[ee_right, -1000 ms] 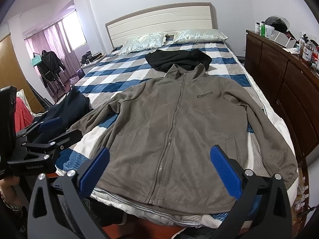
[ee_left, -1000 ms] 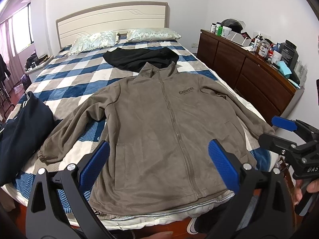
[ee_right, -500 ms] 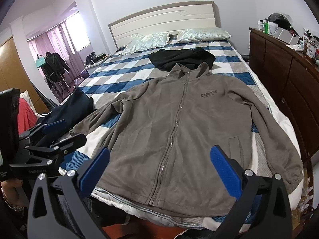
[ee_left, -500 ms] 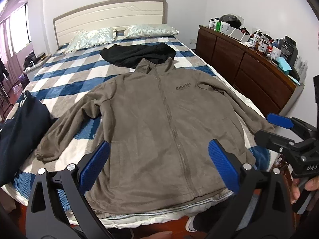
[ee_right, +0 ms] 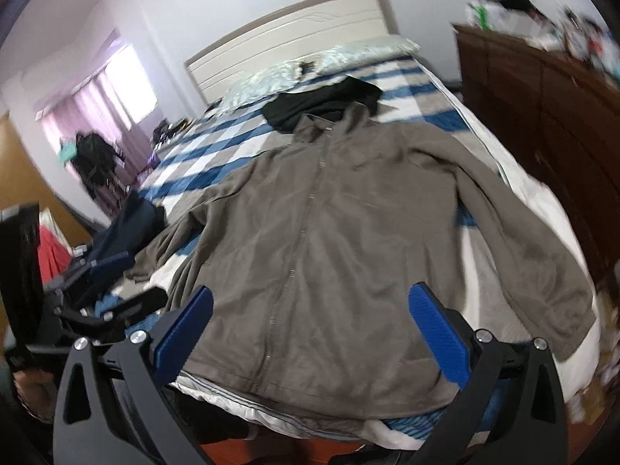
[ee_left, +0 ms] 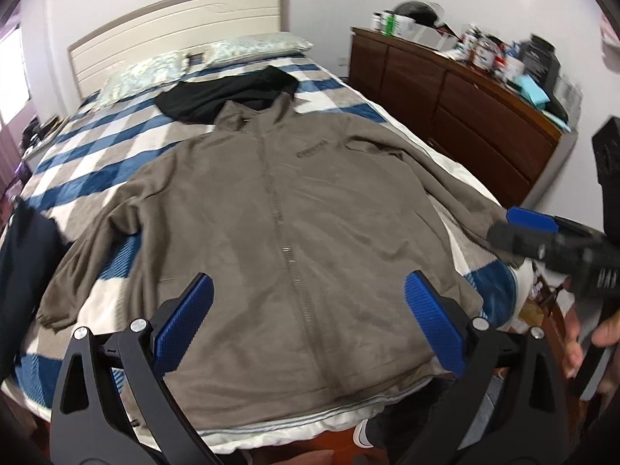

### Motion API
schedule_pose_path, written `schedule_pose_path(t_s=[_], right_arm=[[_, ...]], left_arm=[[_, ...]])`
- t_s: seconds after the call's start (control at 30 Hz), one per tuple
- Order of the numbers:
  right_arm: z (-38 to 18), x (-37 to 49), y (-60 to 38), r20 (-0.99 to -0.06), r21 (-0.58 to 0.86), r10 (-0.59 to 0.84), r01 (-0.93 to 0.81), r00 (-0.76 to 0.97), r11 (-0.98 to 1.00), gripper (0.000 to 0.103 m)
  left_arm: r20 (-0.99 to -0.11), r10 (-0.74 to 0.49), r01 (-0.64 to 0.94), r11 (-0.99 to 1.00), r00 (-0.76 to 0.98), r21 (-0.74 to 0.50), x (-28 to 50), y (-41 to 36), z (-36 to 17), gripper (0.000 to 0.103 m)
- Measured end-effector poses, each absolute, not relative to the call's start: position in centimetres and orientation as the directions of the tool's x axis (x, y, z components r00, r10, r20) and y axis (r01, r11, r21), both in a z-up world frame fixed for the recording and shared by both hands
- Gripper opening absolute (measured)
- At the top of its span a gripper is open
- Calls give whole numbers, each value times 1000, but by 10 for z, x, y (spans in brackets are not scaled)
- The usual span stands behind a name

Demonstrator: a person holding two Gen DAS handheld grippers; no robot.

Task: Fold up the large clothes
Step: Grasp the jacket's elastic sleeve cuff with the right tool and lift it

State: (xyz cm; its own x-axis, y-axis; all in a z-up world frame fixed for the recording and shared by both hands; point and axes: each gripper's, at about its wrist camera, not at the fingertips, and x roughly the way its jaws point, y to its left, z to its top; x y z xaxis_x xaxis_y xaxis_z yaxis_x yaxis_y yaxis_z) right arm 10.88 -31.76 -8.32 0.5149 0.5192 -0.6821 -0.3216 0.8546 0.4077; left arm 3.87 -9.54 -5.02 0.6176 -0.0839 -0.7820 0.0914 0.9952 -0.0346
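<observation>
A large grey-brown zip jacket (ee_left: 294, 209) lies face up and spread flat on the bed, sleeves out to both sides; it also shows in the right wrist view (ee_right: 333, 240). My left gripper (ee_left: 306, 302) is open and empty, held above the jacket's hem near the foot of the bed. My right gripper (ee_right: 310, 310) is open and empty, above the hem too. In the left wrist view the right gripper (ee_left: 542, 232) hovers by the jacket's right sleeve end. In the right wrist view the left gripper (ee_right: 112, 286) is near the left sleeve cuff.
A black garment (ee_left: 228, 93) lies above the jacket's collar, near two pillows (ee_left: 255, 48). A dark navy garment (ee_left: 23, 255) lies at the bed's left edge. A brown dresser (ee_left: 457, 104) with clutter on top stands right of the bed (ee_left: 97, 147).
Both grippers have tilted and moved forward toward the jacket; the views are blurred with motion. The right gripper has come closer to the right sleeve. Both stay open and empty.
</observation>
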Motion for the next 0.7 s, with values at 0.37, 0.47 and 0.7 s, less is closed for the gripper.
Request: schedule_pose_path(t_s=[0.37,0.47,0.7], right_arm=[[-174,128,-483,-703,540,413,57,579,840,99],[-203,129,-525,-731,554,375,174,570,815,99],[-262,140,-574,-693,682,452,306,563,665,81]], left_arm=[[-801,-224,306,950,556,-53,61,-184,-121,97],[-808,-248,335,940,535,-66,69,-203,-145,97],[-837,-292,360,925,462,-124,85,-233,-196,97]])
